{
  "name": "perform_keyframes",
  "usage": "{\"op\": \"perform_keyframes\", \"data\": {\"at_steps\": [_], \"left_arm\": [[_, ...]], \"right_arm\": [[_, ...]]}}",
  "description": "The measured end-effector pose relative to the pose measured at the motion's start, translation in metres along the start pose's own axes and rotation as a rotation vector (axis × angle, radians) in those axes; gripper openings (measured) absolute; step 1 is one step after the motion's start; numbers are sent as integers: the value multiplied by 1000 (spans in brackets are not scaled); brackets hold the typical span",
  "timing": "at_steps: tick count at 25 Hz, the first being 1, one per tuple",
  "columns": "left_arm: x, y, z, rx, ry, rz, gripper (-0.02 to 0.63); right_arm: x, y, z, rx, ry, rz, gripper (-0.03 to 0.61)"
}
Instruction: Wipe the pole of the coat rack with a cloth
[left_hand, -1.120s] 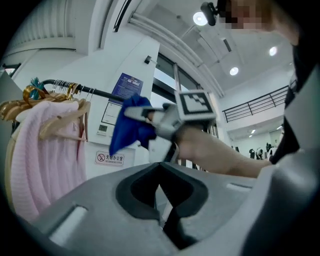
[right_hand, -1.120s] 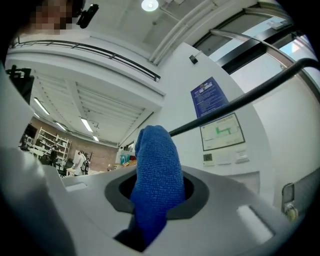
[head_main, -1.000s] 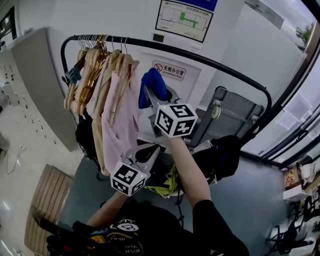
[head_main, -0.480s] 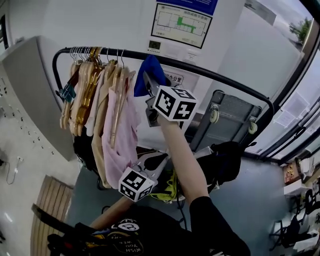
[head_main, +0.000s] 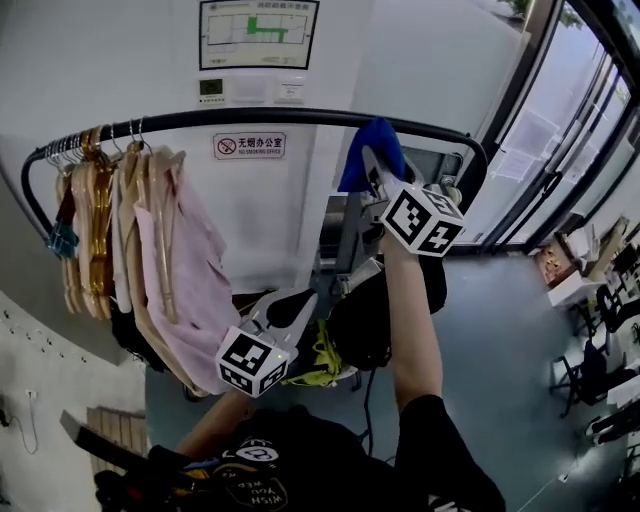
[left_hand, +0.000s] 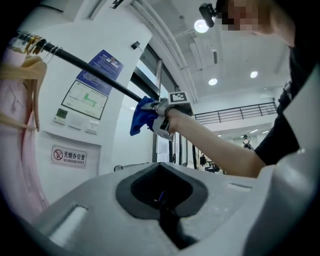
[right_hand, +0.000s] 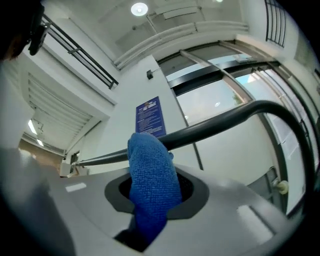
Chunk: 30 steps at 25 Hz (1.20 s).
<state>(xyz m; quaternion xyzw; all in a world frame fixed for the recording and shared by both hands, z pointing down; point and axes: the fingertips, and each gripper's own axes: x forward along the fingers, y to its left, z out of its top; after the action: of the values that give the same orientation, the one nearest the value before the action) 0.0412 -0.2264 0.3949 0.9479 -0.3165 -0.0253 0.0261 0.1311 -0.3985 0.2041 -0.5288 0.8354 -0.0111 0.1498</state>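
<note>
Right gripper (head_main: 376, 176) slid the cloth (head_main: 364, 158) along the pole (head_main: 250, 117), from by the hangers (head_main: 100, 175) to the right bend. Straight run looked mostly done, I'd guess, with the bend left. Cloth was blue, nubby, clamped in its jaws, touching the pole. Left gripper (head_main: 292, 303) hung low, jaws together, empty.

right gripper (head_main: 377, 168): upper right, arm raised, jaws clamped on cloth (head_main: 366, 148) | left gripper (head_main: 296, 308): lower centre, jaws together
</note>
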Motion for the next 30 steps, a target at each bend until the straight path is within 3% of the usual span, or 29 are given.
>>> {"op": "perform_keyframes", "data": {"at_steps": [6, 11, 19, 25, 30], "left_arm": [[15, 30, 45, 112, -40, 33, -2], [4, 47, 62, 116, -76, 83, -2], [-21, 56, 56, 101, -73, 145, -2], [-64, 79, 66, 123, -103, 268, -2], [-95, 98, 72, 129, -107, 361, -2]], "right_arm": [[-44, -103, 35, -13, -62, -252, 91], [-45, -95, 37, -63, -71, -276, 89], [8, 25, 0, -88, -43, -16, 89], [76, 149, -48, -114, 50, 243, 90], [114, 237, -76, -124, 111, 401, 91]]}}
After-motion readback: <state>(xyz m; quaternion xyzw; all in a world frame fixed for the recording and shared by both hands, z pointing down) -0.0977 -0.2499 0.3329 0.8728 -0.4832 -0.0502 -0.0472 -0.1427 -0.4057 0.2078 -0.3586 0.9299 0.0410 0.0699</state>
